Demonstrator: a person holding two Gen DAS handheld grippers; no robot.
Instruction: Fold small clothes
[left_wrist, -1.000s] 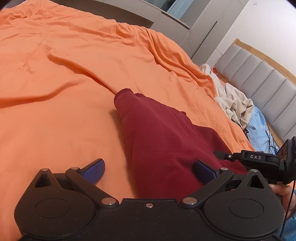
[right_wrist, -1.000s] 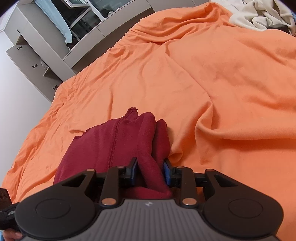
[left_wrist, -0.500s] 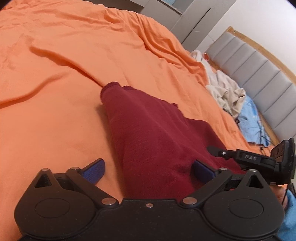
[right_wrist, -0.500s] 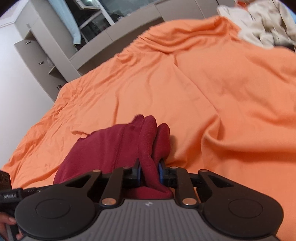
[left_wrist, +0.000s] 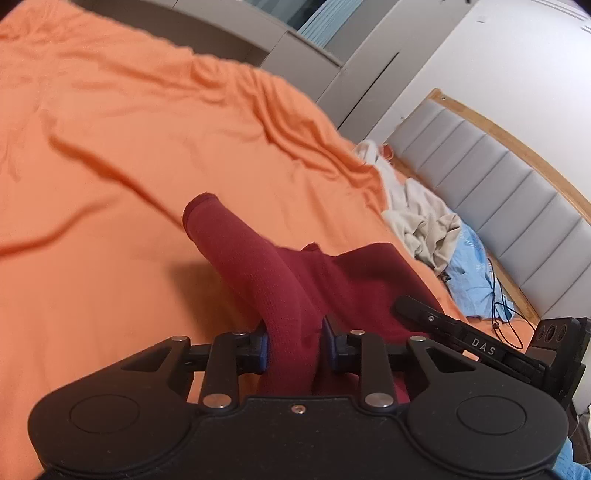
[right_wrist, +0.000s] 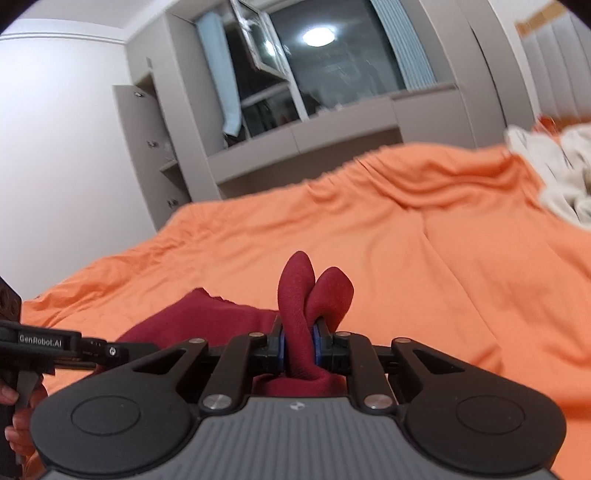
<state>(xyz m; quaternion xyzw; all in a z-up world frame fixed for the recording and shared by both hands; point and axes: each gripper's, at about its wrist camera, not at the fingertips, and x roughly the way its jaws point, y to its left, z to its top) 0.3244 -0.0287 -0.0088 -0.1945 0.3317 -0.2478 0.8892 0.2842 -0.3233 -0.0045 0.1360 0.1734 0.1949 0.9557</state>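
1. An orange bedsheet covers the whole bed and serves as the folding surface; it is rumpled, with long creases running across it.
2. A padded grey headboard stands at the far right of the left wrist view. Against it lies a loose heap of pale clothes with a light blue garment beside it, probably waiting their turn to be folded.
3. A grey cabinet with open doors stands past the foot of the bed. Its shelves are too blurred to say what they hold, and no basket or box for clothes is in view.
4. A dark red garment lies on the sheet near the cameras, well apart from the heap. Two bunched edges of it are raised off the sheet, one in each tool, which suggests the person is lifting it to spread it out or begin a fold.
5. The left gripper has just been closing, and its blue pads now pinch a rolled tube of the red cloth.
6. The right gripper has also just been closing and clamps a narrow double fold of the same cloth, which sticks up past its tips.
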